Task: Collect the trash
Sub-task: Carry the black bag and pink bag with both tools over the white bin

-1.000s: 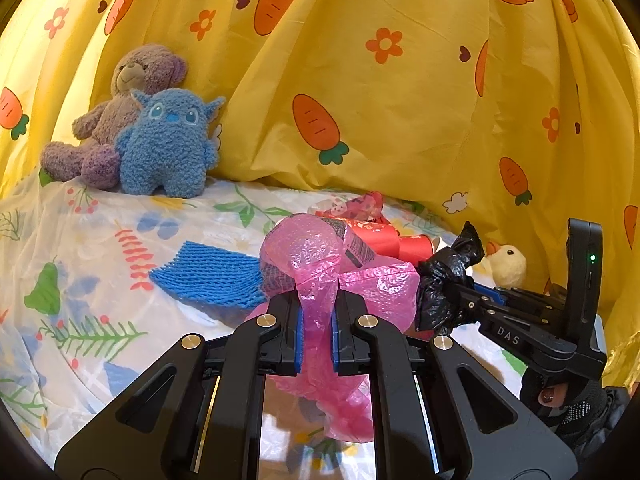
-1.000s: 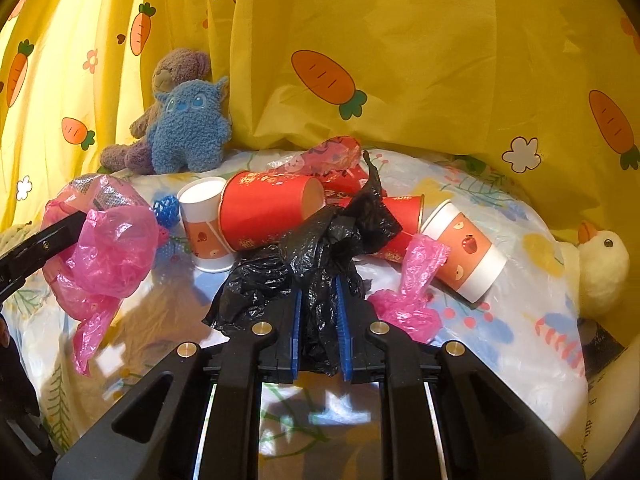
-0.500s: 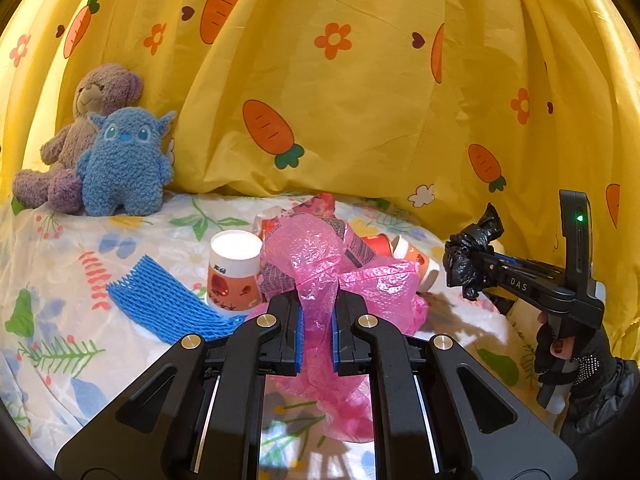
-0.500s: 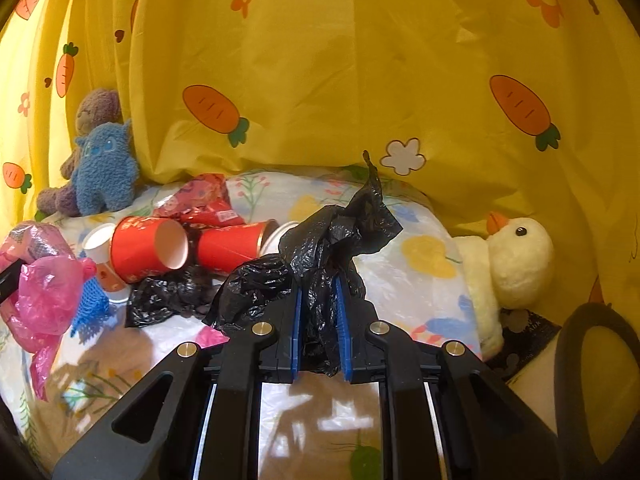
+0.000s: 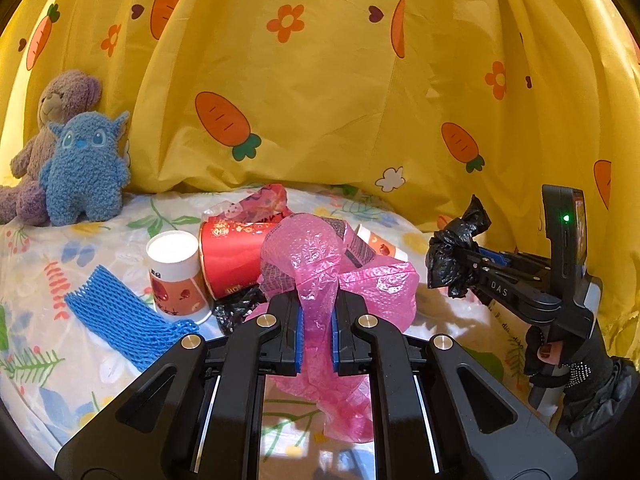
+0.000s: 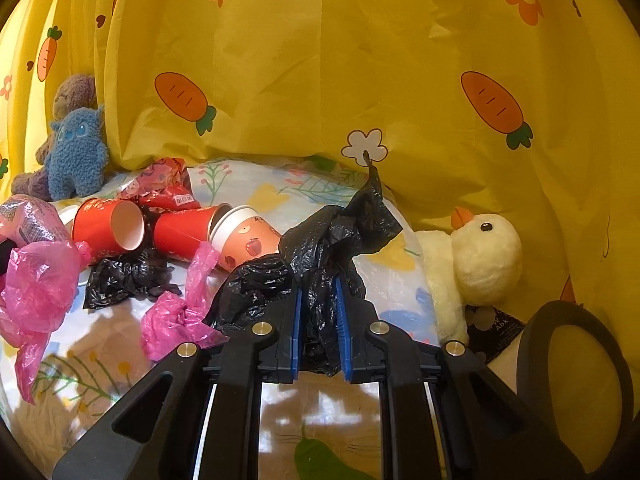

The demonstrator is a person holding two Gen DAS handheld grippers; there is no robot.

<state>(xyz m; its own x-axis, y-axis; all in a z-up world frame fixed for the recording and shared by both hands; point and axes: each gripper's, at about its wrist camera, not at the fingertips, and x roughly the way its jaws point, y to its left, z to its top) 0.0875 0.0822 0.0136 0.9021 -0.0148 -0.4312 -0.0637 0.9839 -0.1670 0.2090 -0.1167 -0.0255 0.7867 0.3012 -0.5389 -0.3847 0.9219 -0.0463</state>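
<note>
My left gripper (image 5: 316, 320) is shut on a crumpled pink plastic bag (image 5: 320, 264), held above the bed; the bag also shows at the left edge of the right wrist view (image 6: 36, 276). My right gripper (image 6: 318, 312) is shut on a crumpled black plastic bag (image 6: 332, 240), seen at the right of the left wrist view (image 5: 456, 248). On the bed lie red paper cups (image 6: 108, 228), a white printed cup (image 6: 244, 240), a standing white cup (image 5: 176, 272), a red wrapper (image 6: 164, 188), another black bag (image 6: 124, 276), a pink scrap (image 6: 176, 312) and blue foam netting (image 5: 116, 316).
A yellow carrot-print curtain (image 6: 320, 60) hangs behind the floral bed sheet (image 5: 48, 264). A blue plush and a purple bear (image 5: 76, 148) sit at the back left. A yellow plush duck (image 6: 480, 256) lies at the right. A dark round bin rim (image 6: 576, 364) is at the lower right.
Both grippers have swung to the right with their bags still held. The duck and the bin rim came into the right wrist view; the cups shifted left.
</note>
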